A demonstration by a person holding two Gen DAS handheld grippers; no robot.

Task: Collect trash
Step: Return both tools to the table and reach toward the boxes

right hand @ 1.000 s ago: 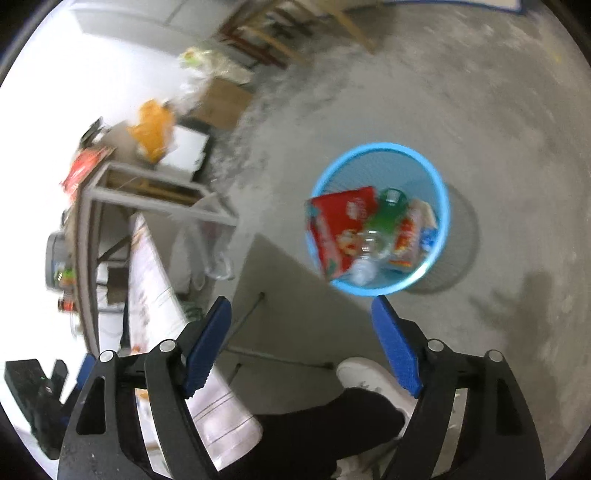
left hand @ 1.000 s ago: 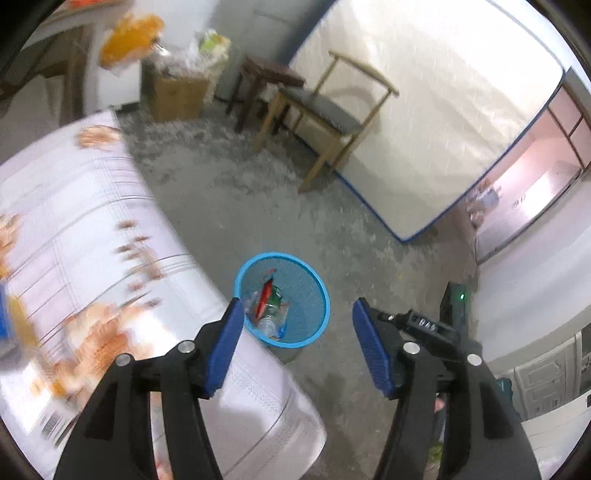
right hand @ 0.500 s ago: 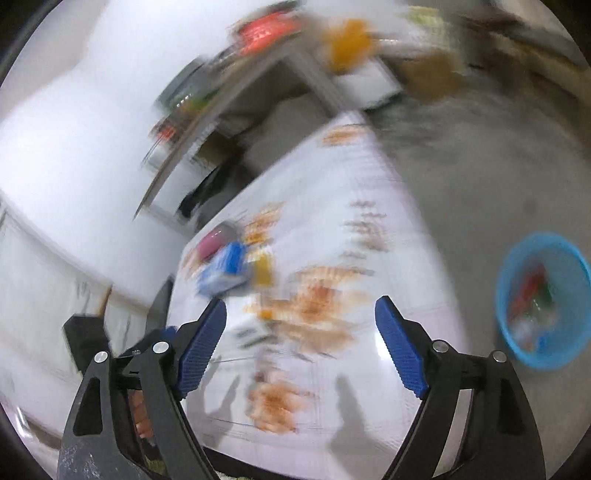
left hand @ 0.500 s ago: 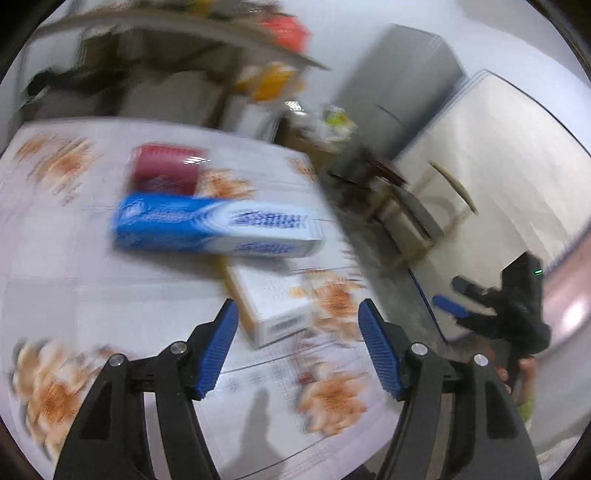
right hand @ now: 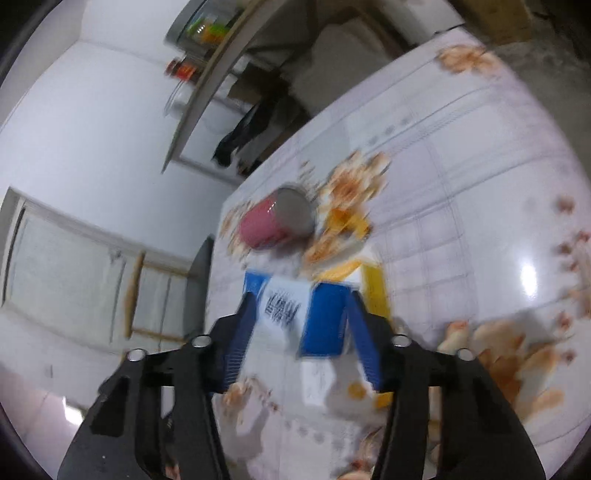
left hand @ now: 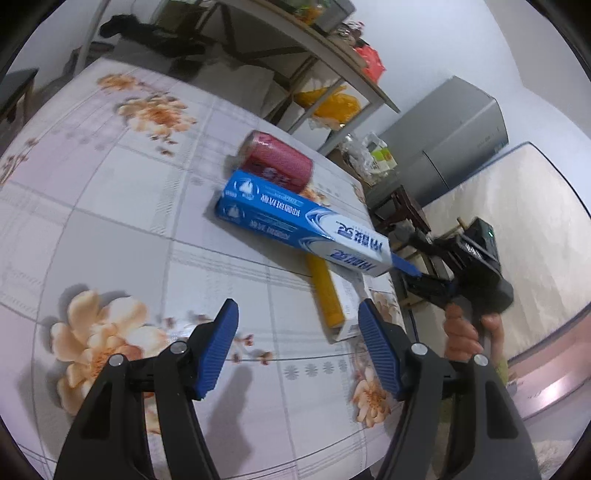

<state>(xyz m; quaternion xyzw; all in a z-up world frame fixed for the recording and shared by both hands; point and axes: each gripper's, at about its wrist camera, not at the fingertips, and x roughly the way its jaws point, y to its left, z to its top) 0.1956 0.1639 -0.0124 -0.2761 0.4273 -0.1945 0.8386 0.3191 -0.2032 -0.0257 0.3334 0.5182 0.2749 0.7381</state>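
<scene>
A blue toothpaste box (left hand: pixel 295 221) lies on the floral tablecloth (left hand: pixel 110 229), resting across a yellow and white box (left hand: pixel 332 299). A red can (left hand: pixel 277 166) lies on its side behind them. My left gripper (left hand: pixel 297 350) is open and empty, just short of the yellow box. My right gripper (right hand: pixel 303 332) is open with its jaws either side of the near end of the blue box (right hand: pixel 295 310). It also shows at the right in the left wrist view (left hand: pixel 417 280). The red can (right hand: pixel 273 221) lies beyond it.
A metal shelf (left hand: pixel 295 33) with bags and jars stands behind the table. A grey fridge (left hand: pixel 454 147), a wooden chair (left hand: pixel 402 206) and a mattress (left hand: pixel 517 236) stand to the right. The table's near edge (left hand: pixel 295 458) is close below my left gripper.
Both grippers have swung from the blue bin on the floor up to the table. The right gripper has come in around the end of the blue box. The left has neared the yellow box.
</scene>
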